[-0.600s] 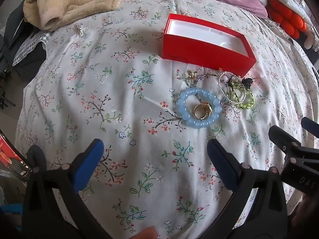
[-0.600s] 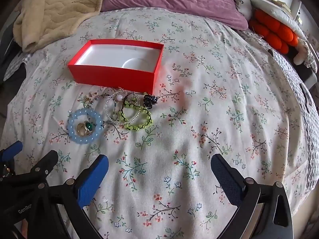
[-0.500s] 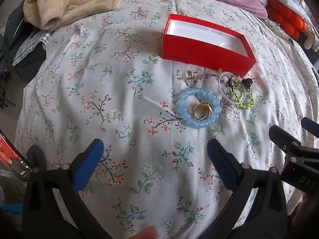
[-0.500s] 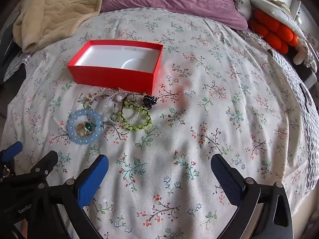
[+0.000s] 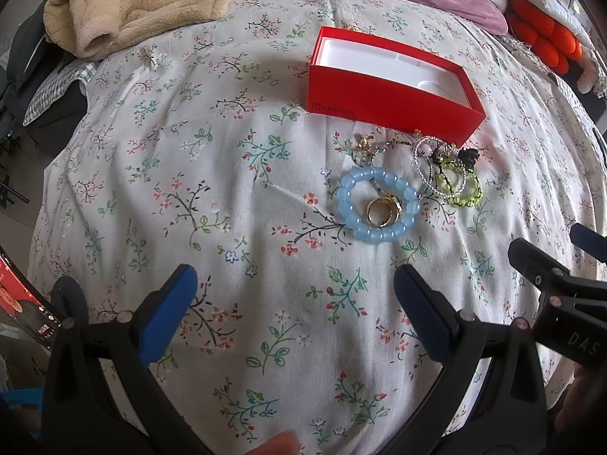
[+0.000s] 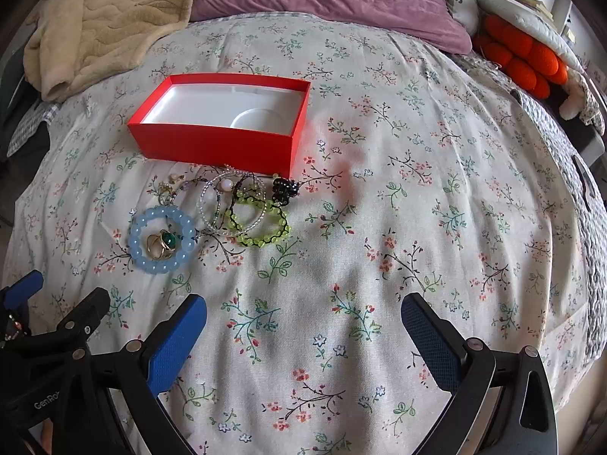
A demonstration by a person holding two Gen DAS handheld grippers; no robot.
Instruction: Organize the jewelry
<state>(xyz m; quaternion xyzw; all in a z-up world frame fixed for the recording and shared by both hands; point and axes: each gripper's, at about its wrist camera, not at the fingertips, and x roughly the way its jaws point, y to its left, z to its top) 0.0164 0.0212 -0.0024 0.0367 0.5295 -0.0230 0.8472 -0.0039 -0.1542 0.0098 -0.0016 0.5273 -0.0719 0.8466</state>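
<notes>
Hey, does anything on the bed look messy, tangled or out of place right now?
Yes. The red box sits empty while the jewelry lies loose on the floral bedspread just in front of it. The clear beaded bracelets and green bracelet overlap in a tangle; rings lie inside the blue bracelet.

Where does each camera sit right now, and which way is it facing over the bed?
Left wrist: on the left tongs, angled down at the bedspread; open jaws, a fingertip at the bottom edge, right tongs at right.
Right wrist: on the right tongs, angled down likewise; open jaws, left tongs at left.
Shared: red box, blue bead bracelet, green bracelet.
</notes>
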